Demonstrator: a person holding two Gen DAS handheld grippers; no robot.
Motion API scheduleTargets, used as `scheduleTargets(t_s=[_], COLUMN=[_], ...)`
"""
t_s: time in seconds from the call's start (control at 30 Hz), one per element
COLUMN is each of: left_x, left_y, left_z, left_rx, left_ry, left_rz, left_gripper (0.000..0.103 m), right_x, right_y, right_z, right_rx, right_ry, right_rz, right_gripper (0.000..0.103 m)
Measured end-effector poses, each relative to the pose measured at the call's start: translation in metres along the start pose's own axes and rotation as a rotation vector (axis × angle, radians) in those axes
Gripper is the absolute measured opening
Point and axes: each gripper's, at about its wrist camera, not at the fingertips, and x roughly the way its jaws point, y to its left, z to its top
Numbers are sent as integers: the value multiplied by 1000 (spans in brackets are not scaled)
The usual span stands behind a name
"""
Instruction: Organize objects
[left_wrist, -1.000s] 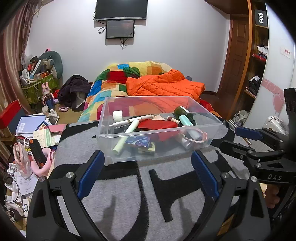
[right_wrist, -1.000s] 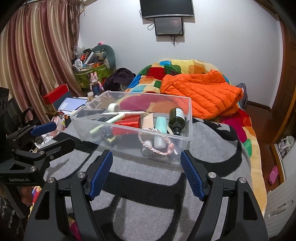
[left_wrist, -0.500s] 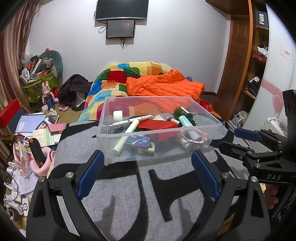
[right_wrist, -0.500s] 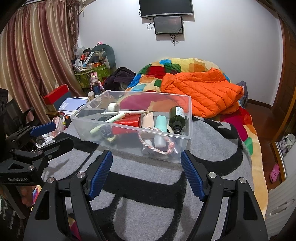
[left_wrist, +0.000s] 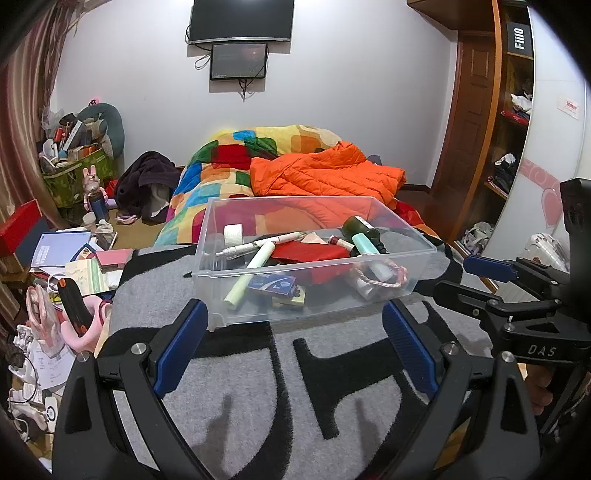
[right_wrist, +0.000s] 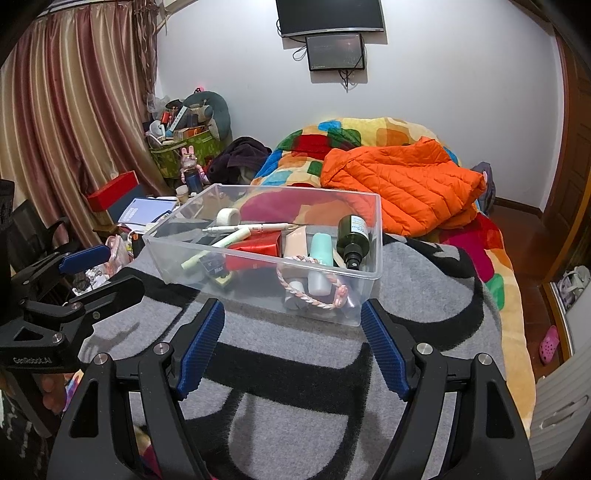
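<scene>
bin (left_wrist: 314, 258) of clear plastic sits on the grey-and-black blanket (left_wrist: 288, 373), toward its far edge, and the small things all lie inside it: a white tape roll (left_wrist: 233, 233), a pen (left_wrist: 258, 245), a pale green tube (left_wrist: 247, 275), a red pouch (left_wrist: 310, 253), a dark green bottle (right_wrist: 354, 233), a mint tube (right_wrist: 320, 249) and a pink-white braided loop (right_wrist: 314, 286). none of them lies loose on the blanket that i can see.

over the last second almost nothing has moved. the bin and its contents lie as they did, and both my tools have only drifted a touch. my left hand-held gripper (left_wrist: 291, 341) hangs spread wide just short of the bin's near wall, pinching nothing; my right hand-held gripper (right_wrist: 291, 343) is spread the same way at the near right corner, also empty. to me that stillness fits either a pause ahead of sorting the pile or a rest after everything went in; the jumble inside does not settle which.

the blanket covers the near end of a bed, with a patchwork quilt (left_wrist: 221, 173) and an orange jacket (left_wrist: 325, 177) beyond. papers and boxes crowd the left side, curtains (right_wrist: 62, 129) hang there, and two screens are on the far wall (left_wrist: 351, 92).
</scene>
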Motion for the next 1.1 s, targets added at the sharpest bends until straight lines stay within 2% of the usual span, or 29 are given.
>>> scheduleTargets(t_s=[0.3,0.6,0.8,1.1], left_x=[-2,3,6,5], left_y=[-2,1,-3,-9], left_z=[1,0,-2,-4], left_rx=[-1,-16,0,32], left_ry=[-4,25,49,43], left_rz=[3,-8,-19,-21], left_gripper=[98,98,98,98], right_x=[-5,-3,-2,-1], right_y=[-2,-3,-2,-1], right_z=[2,1,-1,-1], right_rx=[20,18,19,20], right_ry=[-6,-3,0,2], right_rz=[2,2,5,5], right_gripper=[74,74,74,74])
